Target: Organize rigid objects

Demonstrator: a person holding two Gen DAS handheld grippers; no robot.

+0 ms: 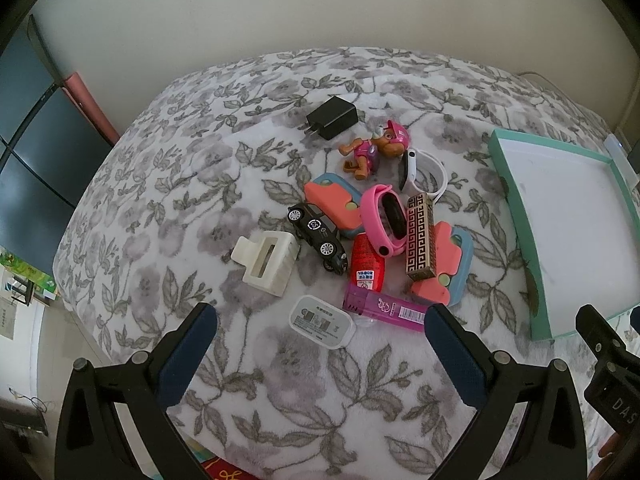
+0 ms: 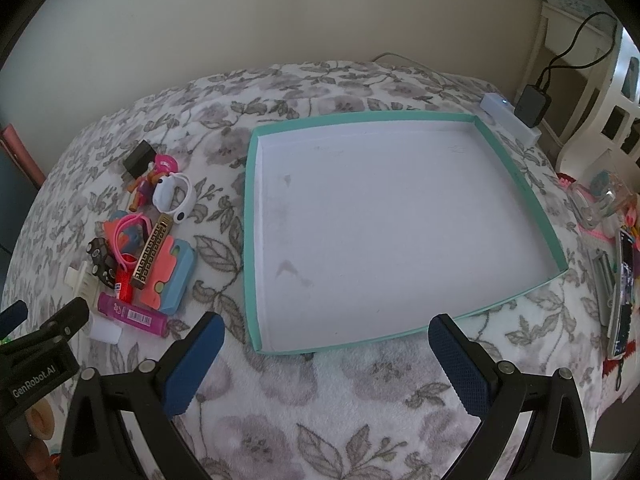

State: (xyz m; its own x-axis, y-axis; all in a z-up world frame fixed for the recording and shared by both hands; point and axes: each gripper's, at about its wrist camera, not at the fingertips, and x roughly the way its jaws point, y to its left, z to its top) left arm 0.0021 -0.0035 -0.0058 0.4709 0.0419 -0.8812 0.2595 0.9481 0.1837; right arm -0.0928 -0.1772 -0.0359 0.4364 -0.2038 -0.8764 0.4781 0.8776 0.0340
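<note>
A pile of small items lies on the floral blanket [image 1: 200, 184]: black charger [image 1: 332, 117], pup figure [image 1: 374, 148], white watch [image 1: 420, 172], pink watch [image 1: 386, 220], gold-patterned box [image 1: 420, 236], black toy car [image 1: 318, 236], cream hair claw [image 1: 266, 260], red bottle [image 1: 366, 264], purple tube [image 1: 384, 306] and white case [image 1: 322, 328]. My left gripper [image 1: 322, 312] hangs open just before the case, holding nothing. The teal tray [image 2: 250, 220] lies right of the pile with a bare white inside. Open and holding nothing, my right gripper [image 2: 326, 322] hovers at the tray's near edge.
Two coral-and-blue foam car shapes [image 1: 330, 204] [image 1: 440, 268] sit in the pile. Beyond the tray are a white power strip [image 2: 508, 118] and a black adapter [image 2: 532, 104] with its cable. Cluttered items [image 2: 616, 280] line the right edge. A dark cabinet [image 1: 28, 120] stands left.
</note>
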